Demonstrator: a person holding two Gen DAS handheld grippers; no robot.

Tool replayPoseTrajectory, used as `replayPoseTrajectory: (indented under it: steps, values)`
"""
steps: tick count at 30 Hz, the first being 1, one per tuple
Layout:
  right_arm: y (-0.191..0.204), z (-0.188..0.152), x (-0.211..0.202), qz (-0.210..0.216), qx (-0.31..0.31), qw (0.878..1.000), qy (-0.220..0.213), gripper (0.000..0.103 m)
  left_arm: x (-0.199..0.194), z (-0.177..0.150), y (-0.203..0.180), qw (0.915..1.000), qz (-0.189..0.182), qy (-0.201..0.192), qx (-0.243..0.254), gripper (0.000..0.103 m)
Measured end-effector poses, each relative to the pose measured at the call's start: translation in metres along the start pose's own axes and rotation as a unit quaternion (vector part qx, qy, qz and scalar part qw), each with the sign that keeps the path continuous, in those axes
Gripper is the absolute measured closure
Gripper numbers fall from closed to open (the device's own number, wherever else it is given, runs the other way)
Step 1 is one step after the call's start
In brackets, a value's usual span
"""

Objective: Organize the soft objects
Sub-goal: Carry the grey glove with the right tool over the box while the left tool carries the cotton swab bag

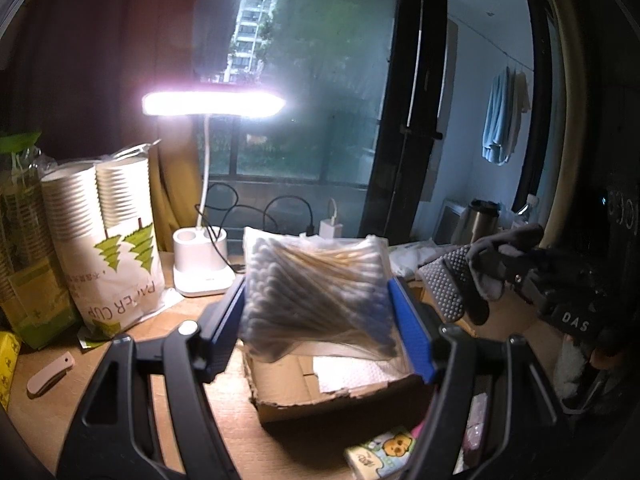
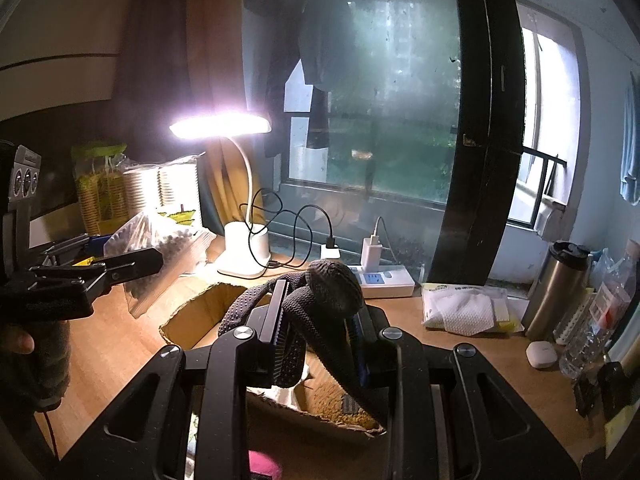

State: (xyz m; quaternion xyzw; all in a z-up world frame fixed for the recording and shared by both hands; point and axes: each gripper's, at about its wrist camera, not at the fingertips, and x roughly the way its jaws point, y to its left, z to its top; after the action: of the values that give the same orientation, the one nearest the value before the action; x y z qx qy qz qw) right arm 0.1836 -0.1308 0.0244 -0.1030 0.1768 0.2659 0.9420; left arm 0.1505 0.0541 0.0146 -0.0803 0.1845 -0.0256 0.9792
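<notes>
The left gripper (image 1: 316, 304) pinched a bag of cotton swabs (image 1: 316, 280) by its two sides and held it in the air above the open box (image 1: 320, 396) on the desk (image 1: 48, 412), seemingly to drop it in. The right gripper (image 2: 316, 320) was clamped on a dark dotted glove (image 2: 320, 292), also raised over the box, near the desk's back edge, likely waiting its turn.
</notes>
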Motion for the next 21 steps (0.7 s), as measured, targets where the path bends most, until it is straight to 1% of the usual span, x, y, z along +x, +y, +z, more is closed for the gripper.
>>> replayPoseTrajectory:
  steps: [11, 21]
  values:
    - [-0.008, 0.003, 0.012, -0.008, 0.002, 1.0, 0.002, 0.074, 0.015, 0.004, 0.0, 1.0, 0.004, 0.002, 0.001, 0.032]
    - [-0.015, 0.001, 0.028, -0.01, 0.009, 1.0, 0.015, 0.074, 0.043, -0.005, 0.005, 0.9996, 0.007, 0.027, -0.004, 0.032]
